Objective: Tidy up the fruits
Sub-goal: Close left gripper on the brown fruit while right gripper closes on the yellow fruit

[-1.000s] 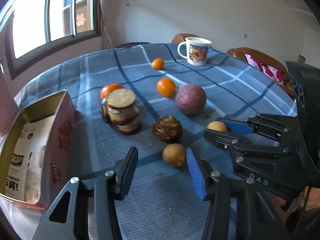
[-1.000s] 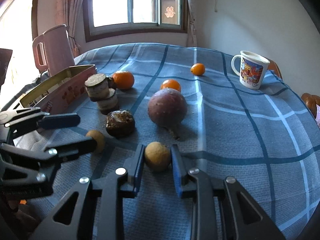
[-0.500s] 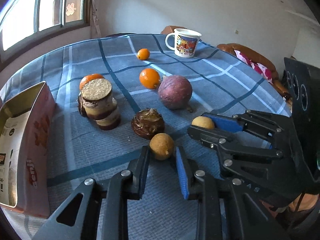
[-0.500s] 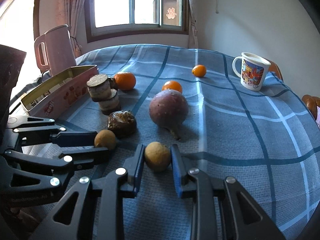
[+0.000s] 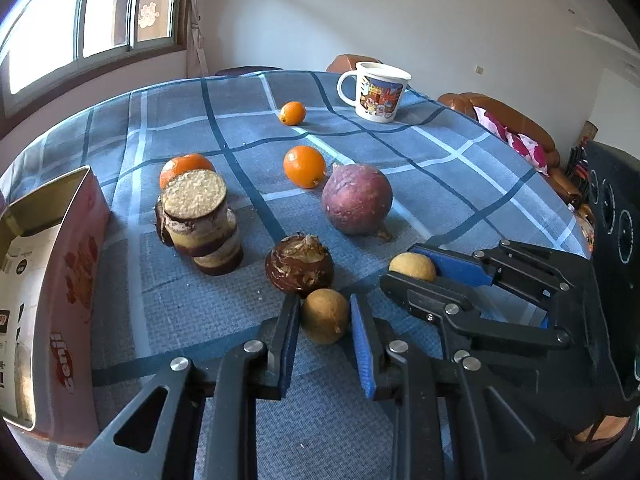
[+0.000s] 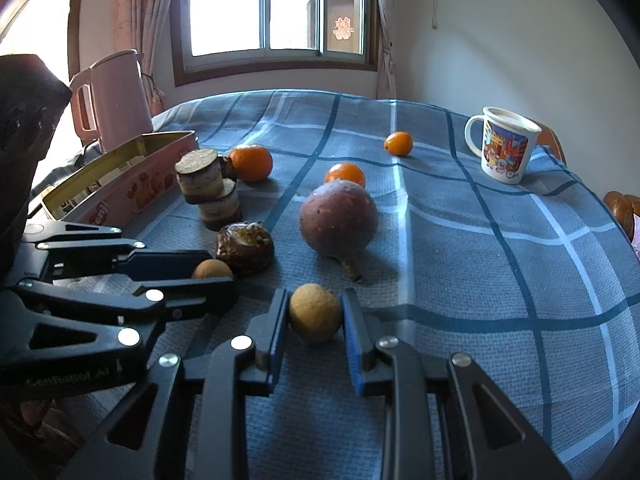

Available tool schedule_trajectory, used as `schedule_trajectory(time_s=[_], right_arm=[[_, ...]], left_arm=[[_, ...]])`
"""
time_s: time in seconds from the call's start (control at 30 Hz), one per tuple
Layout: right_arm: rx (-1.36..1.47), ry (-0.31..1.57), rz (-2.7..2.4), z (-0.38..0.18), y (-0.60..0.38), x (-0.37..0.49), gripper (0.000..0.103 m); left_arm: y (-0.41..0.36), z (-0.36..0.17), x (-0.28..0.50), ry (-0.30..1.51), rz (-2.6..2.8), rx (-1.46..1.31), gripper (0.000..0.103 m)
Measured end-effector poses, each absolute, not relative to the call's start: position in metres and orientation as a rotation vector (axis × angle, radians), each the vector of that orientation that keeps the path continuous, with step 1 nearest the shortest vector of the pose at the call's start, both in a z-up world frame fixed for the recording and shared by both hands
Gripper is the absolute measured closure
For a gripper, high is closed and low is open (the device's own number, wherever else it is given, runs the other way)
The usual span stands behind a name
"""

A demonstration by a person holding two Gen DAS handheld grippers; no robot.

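Both grippers are down low over the blue checked tablecloth (image 5: 460, 160), each clamped on a small tan round fruit. The left gripper (image 5: 325, 322) has its blue pads pressed to either side of the left tan fruit (image 5: 324, 316), which sits on the cloth just in front of a dark brown, flaky-topped fruit (image 5: 299, 268). From the other side, the right gripper (image 6: 315, 314) squeezes the right tan fruit (image 6: 315, 312), and that one too rests on the cloth, close in front of the big purple fruit (image 6: 338, 218) with its stubby stem pointing toward the camera. The two tools sit near each other, side by side: in the left wrist view the right gripper reaches in from the right edge with its fruit peeking out at the tips, and in the right wrist view the left gripper comes in from the left the same way. Out behind, a leaning stack of brown-rimmed cut slices (image 5: 200, 224) stands with an orange (image 5: 185, 166) tucked behind it. A second orange (image 5: 305, 166) lies just behind the purple fruit, and a smaller orange fruit (image 5: 292, 113) sits farther out toward the printed white mug (image 5: 376, 92). At the left edge of the table an open pink tin (image 6: 120, 184) waits, with a pale pink jug (image 6: 114, 96) standing behind it by the window (image 6: 276, 12).
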State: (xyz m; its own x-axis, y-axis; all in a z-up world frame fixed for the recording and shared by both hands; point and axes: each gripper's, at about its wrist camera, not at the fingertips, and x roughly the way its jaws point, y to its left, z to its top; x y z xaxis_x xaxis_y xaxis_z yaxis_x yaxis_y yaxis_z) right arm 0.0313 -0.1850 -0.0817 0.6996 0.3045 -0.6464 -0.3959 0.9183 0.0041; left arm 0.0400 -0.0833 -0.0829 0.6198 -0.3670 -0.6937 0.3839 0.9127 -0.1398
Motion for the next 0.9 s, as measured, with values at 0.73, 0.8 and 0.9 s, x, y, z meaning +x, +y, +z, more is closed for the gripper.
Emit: schedule_trajectory(time_s=[0.73,0.8,0.9], right_arm=[[-0.131,0.577,0.411,-0.073,-0.186,0.016,0.074],[-0.136,0.569,0.415,-0.072,-0.184,0.015,0.074],[-0.143,0.557,0.419,-0.069,-0.182,0.013,0.074]], left_arm=[[-0.065,-0.067,0.019,0.633,-0.366,0.016,0.076],[-0.064,-0.064,0.017,0.618,-0.355,0.022,0.076],[-0.063,-0.060,0.014,0.593,-0.339,0.027,0.076]])
